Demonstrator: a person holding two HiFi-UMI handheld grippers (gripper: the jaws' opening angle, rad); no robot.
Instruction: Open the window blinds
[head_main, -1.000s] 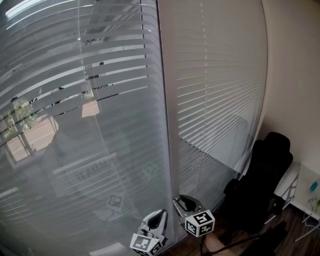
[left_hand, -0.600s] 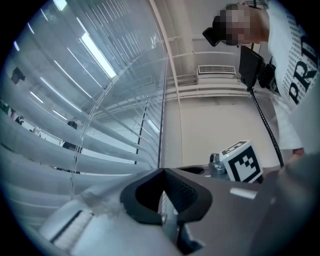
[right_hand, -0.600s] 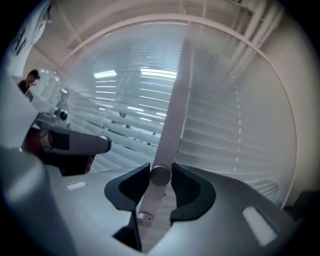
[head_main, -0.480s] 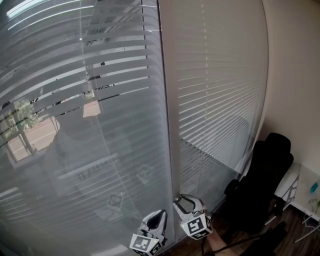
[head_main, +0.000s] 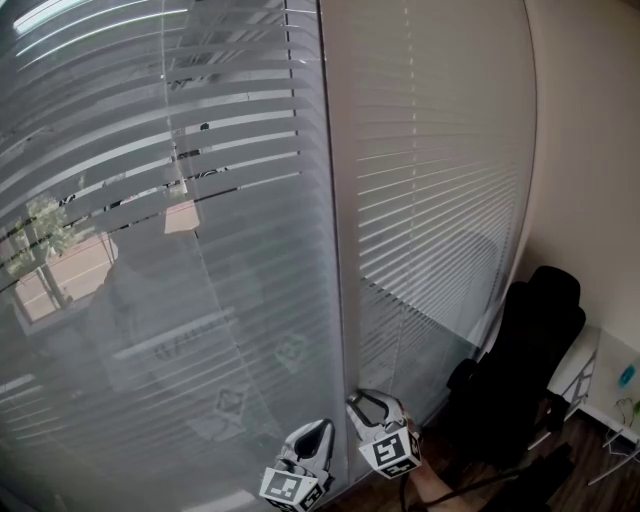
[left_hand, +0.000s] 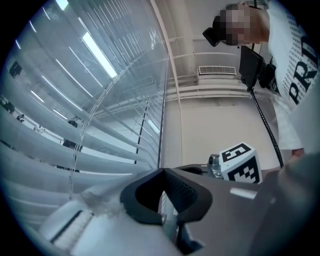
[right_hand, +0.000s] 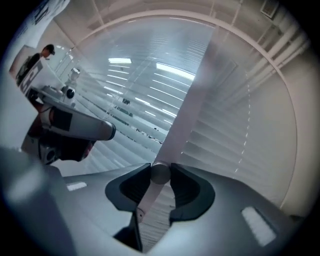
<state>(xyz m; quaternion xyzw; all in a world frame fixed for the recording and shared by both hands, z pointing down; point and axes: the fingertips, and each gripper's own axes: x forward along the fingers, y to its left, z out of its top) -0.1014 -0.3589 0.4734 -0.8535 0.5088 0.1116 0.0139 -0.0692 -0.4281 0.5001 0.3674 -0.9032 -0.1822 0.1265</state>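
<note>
left blind (head_main: 150, 200): head view, 9 to 12 o'clock. slats tilted part open, tree (head_main: 40, 235) shows through
right blind (head_main: 440, 200): 1 to 3 o'clock, slats lie flat, closed
mullion (head_main: 335, 250): between the two blinds, runs 12 to 6 o'clock
right gripper (right_hand: 160, 175): 6 o'clock in head view, at the foot of the mullion, just right of the other gripper, aimed at the window
right fingers (right_hand: 182, 187): clenched on wand, a pad touching it each side. jaws have just been closing on it
wand (right_hand: 160, 173): pale round rod at the right jaw tips, lined up with the mullion in the right gripper view
left gripper (left_hand: 164, 172): 6 o'clock in head view, in front of the left blind, nose up toward the glass
left fingers (left_hand: 185, 192): tips together, grasping nothing i can make out
chair (head_main: 520, 370): black, 4 o'clock, by the wall beside the right blind
desk (head_main: 615, 375): white, 4 o'clock at the edge, just beside the chair
person (left_hand: 295, 75): white printed shirt, 1 to 3 o'clock in the left gripper view
</note>
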